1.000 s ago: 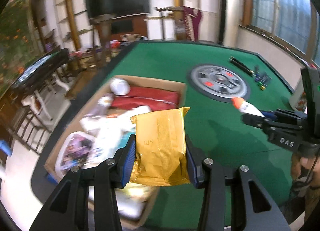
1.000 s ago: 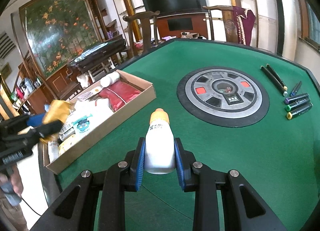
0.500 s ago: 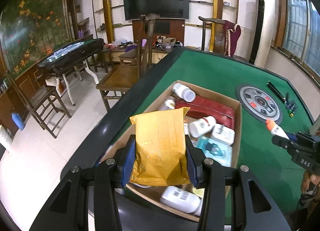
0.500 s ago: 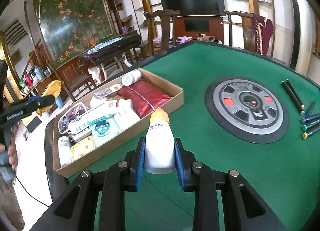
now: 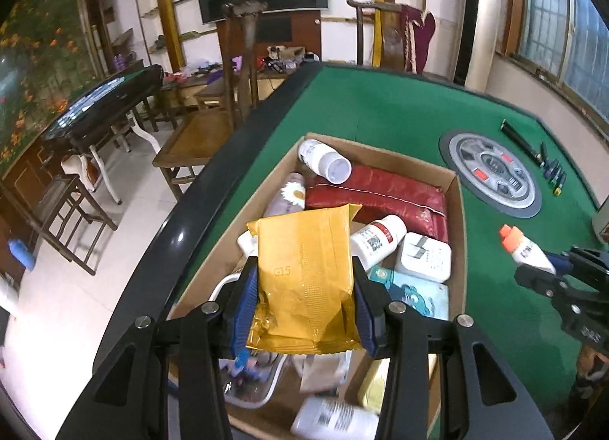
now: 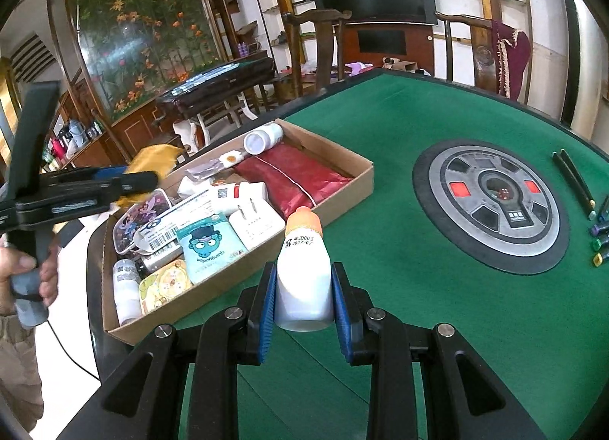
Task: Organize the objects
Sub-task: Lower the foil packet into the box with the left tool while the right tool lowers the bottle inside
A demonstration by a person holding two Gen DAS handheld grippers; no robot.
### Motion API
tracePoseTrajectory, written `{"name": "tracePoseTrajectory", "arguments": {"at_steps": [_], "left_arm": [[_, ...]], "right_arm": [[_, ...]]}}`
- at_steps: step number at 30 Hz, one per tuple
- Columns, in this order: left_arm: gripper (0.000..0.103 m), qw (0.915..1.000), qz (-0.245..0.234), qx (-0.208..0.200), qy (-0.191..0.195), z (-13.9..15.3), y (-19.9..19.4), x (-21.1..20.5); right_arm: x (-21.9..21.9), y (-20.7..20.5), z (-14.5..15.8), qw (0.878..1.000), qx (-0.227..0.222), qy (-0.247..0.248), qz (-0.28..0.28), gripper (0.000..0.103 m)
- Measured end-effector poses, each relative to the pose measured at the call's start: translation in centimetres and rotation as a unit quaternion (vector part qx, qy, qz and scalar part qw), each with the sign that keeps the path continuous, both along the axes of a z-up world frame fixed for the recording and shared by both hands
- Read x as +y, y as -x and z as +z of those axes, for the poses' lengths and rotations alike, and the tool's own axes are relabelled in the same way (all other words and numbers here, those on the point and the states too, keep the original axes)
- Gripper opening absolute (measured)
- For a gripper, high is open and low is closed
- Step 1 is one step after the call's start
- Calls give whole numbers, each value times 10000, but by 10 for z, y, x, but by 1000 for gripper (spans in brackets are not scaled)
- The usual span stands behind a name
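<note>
Golden-yellow crinkled foil packet sits pinched between the blue pads of the left tool, held over the near end of the shallow brown cardboard box crowded with bottles and pouches. The right tool grips a white plastic bottle with an orange cap above the green felt tabletop, just right of the box.
</note>
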State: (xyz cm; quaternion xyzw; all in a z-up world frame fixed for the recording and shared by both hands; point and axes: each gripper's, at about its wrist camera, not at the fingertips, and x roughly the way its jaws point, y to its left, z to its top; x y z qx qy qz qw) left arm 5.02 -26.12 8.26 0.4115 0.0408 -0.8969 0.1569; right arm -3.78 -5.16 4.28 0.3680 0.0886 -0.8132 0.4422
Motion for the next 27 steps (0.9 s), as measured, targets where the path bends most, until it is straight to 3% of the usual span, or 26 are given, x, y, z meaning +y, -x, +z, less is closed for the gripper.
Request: {"name": "tracePoseTrajectory", "arguments": {"at_steps": [8, 15, 21, 27], "left_arm": [[44, 9995, -78, -131, 279, -12, 26, 11], [44, 9988, -61, -180, 443, -13, 37, 10], [44, 9987, -2, -229, 462, -18, 42, 7], [44, 9991, -8, -267, 330, -22, 49, 0]], "right_arm": [[-7, 6, -13, 9998, -104, -170, 24, 29], [-23, 10, -3, 9994, 66, -293, 194, 29], [-38, 17, 6, 9990, 187, -308, 281, 29], [-50, 27, 4, 9996, -15, -103, 252, 29]]}}
